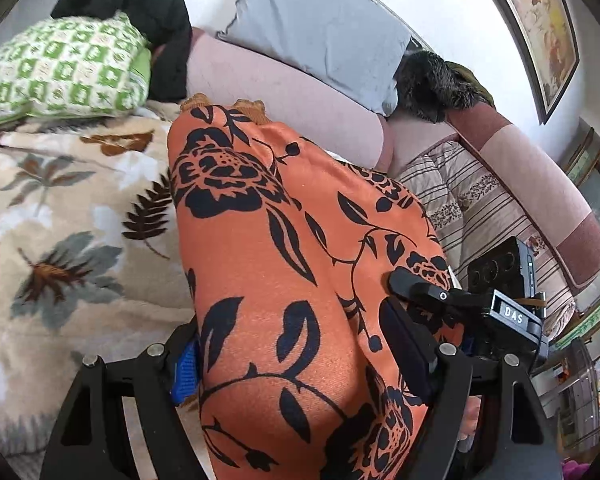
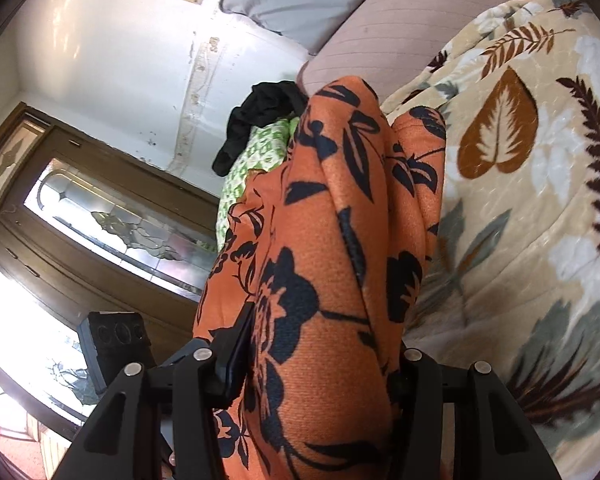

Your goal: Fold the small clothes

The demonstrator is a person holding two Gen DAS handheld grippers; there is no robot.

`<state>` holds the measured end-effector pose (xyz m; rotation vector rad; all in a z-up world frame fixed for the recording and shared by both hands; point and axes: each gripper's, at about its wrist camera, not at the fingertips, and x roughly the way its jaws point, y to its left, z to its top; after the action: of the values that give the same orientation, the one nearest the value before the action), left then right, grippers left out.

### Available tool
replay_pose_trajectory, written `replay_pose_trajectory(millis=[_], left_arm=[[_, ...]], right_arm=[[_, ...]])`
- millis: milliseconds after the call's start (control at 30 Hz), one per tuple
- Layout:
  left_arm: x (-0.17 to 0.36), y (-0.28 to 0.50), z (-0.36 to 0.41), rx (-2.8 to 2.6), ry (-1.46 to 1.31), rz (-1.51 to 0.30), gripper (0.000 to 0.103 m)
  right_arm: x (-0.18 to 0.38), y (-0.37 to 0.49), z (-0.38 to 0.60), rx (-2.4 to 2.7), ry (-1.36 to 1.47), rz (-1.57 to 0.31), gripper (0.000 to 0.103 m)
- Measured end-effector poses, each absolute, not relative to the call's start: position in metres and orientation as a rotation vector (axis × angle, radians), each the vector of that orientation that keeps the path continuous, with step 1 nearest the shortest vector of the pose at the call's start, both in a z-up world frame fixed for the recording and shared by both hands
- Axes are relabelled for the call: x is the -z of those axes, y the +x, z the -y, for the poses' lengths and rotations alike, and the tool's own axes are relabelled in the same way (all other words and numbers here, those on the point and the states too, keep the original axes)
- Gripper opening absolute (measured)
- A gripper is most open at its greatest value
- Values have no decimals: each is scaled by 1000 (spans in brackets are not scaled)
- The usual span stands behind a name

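While both my jaws clamp the orange floral garment (image 1: 284, 280), it hangs above the leaf-print blanket (image 1: 60, 208).
White "DAS" lettering marks the right gripper (image 1: 392, 304), right of the garment.

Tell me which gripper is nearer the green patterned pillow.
Left. The green patterned pillow lies ahead and to the left of the left gripper. The right gripper sits on the left one's far side, away from the pillow. Both jaws hold the orange garment.
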<state>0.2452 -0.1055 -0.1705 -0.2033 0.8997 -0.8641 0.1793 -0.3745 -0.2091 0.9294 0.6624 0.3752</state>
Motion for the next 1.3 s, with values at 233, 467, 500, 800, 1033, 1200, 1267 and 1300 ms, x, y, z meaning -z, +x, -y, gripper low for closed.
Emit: replay_pose_trajectory(millis=[233,467,500,800,1033,1200,1267,1300], left_arm=[[185,230,90,828,-205,-921,81],[213,235,93,781,-176,-993,81],[216,236,94,776,-170,-1000,81],[250,241,103,633,-44,-1069,81],[258,237,109,522,81,-1048,81],[248,224,109,468,149,-989,81],[244,219,106,445,153,-973,81],[243,217,105,434,153,-967,81]], right_arm=[[215,165,358,-363,926,-674,53],[237,164,347,-313,900,-746,53],[240,165,347,-309,902,-755,53],[286,179,347,-264,925,-885,53],[314,191,352,-211,938,-996,62],[291,184,352,-152,820,-998,64],[280,179,352,-114,750,-991,64],[275,177,352,-90,709,-986,64]])
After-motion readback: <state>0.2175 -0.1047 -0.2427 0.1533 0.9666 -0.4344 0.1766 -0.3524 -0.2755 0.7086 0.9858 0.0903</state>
